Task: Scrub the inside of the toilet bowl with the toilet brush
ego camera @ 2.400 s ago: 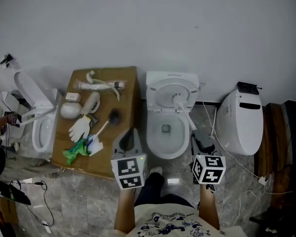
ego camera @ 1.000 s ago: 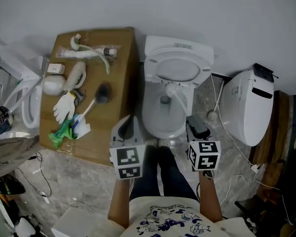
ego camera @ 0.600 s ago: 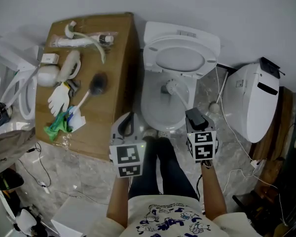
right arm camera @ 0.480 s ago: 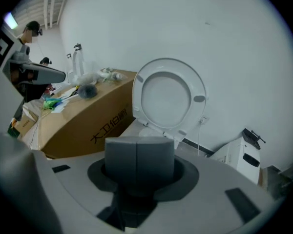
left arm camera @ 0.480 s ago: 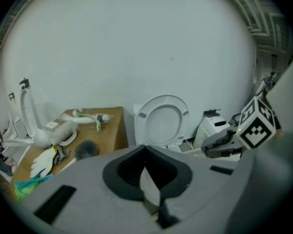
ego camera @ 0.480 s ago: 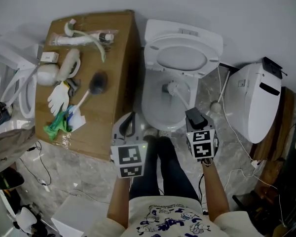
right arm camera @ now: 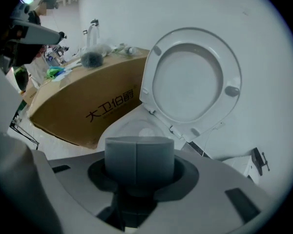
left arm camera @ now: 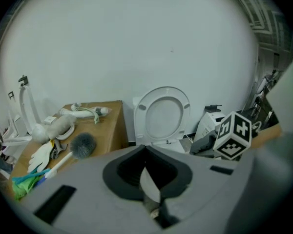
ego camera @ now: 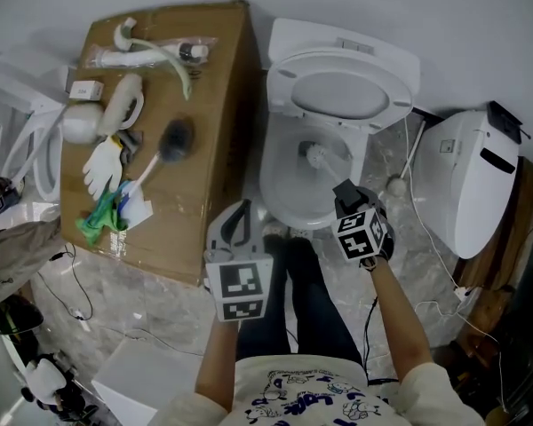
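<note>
White brush (ego camera: 318, 156): head down inside bowl (ego camera: 274, 189), rear half, below raised lid (ego camera: 351, 91). Long axis: straight out from right gripper (ego camera: 345, 189) tip, away and slightly left. Right jaws pressed together, judged clamped on handle end; handle itself unseen in right gripper view. Left gripper (ego camera: 242, 207): jaws closed, empty, off bowl's left front by box (ego camera: 222, 105); farther from work. Grey brush (ego camera: 175, 138) idle on box. Against half second back: right gripper closer over rim, head lower in bowl; left much same.
</note>
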